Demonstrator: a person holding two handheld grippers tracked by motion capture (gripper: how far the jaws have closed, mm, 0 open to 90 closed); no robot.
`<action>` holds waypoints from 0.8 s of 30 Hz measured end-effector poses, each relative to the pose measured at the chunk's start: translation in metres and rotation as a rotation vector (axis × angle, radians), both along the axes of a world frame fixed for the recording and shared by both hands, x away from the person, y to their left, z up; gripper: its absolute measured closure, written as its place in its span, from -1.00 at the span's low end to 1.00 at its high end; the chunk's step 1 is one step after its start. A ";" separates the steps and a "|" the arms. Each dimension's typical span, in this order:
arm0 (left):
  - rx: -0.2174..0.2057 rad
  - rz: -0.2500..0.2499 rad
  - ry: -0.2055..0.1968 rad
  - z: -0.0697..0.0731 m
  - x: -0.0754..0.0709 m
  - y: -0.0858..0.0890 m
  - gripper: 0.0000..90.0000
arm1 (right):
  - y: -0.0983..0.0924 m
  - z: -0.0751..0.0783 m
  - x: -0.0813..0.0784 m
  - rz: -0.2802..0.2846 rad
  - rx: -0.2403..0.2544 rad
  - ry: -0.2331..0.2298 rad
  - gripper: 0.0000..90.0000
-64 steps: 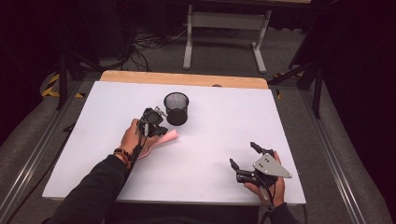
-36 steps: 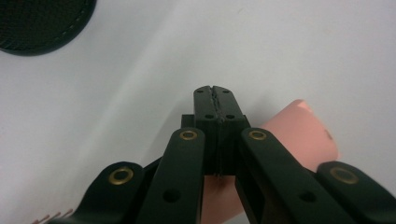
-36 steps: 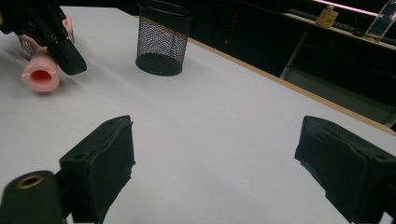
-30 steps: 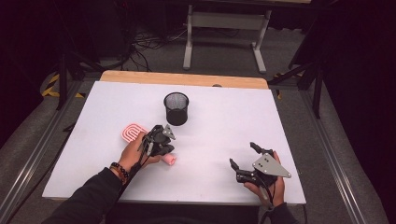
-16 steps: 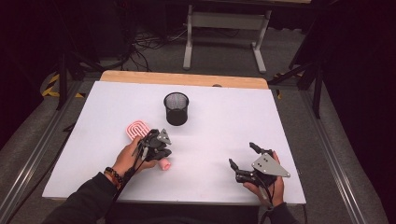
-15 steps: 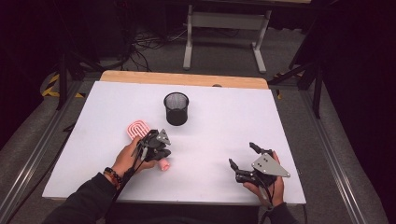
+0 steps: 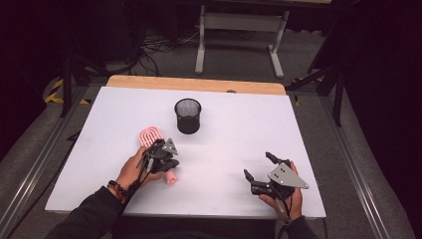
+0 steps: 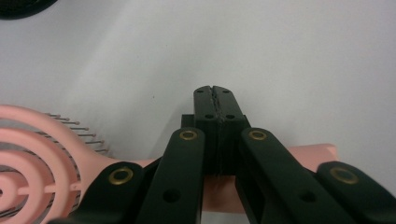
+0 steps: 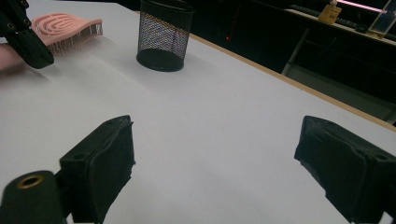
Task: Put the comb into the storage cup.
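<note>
**Brush pinched at the handle, cup waiting beyond**

We have the left tool clamped on the pink hairbrush, its jaws squeezed together across the handle, as the left gripper view shows: the two black pads meet above the pink handle, which runs crosswise beneath them. Gripping at the handle rather than at the head keeps the bristles clear of the pads and leaves the wide looped head free at one end. The brush sits low at the near-left part of the white tabletop, and we cannot tell whether it rests on the surface or is lifted just off it.

The black mesh cup stands upright, near the brush and farther from us, open mouth up; we judge it the likely place for the brush, handle end down, since the handle is the narrower part.

Our right tool is parked well apart at the near right, jaws spread wide and empty, pointing toward the cup, ready to steady it if needed.
</note>
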State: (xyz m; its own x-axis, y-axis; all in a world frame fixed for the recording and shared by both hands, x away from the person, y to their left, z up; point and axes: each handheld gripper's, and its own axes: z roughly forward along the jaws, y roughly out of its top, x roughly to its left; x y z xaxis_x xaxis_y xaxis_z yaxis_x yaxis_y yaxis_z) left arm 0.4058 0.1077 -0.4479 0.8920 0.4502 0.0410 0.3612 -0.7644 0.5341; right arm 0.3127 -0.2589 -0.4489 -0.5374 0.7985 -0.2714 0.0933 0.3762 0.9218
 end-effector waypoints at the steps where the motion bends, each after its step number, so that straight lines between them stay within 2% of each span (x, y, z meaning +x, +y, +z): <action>1: 0.001 -0.004 0.000 0.000 0.000 0.000 0.99 | 0.000 0.000 0.000 0.000 0.000 0.000 -0.74; 7: -0.007 0.014 0.010 -0.002 -0.003 0.009 0.99 | -0.001 0.000 0.000 -0.001 0.002 0.000 -0.75; 18: -0.047 0.038 0.011 -0.005 -0.007 0.030 0.99 | -0.002 0.000 0.001 -0.007 0.006 0.003 -0.75; 24: -0.038 0.050 0.012 -0.006 -0.010 0.037 0.99 | -0.002 0.000 0.001 -0.007 0.004 0.003 -0.75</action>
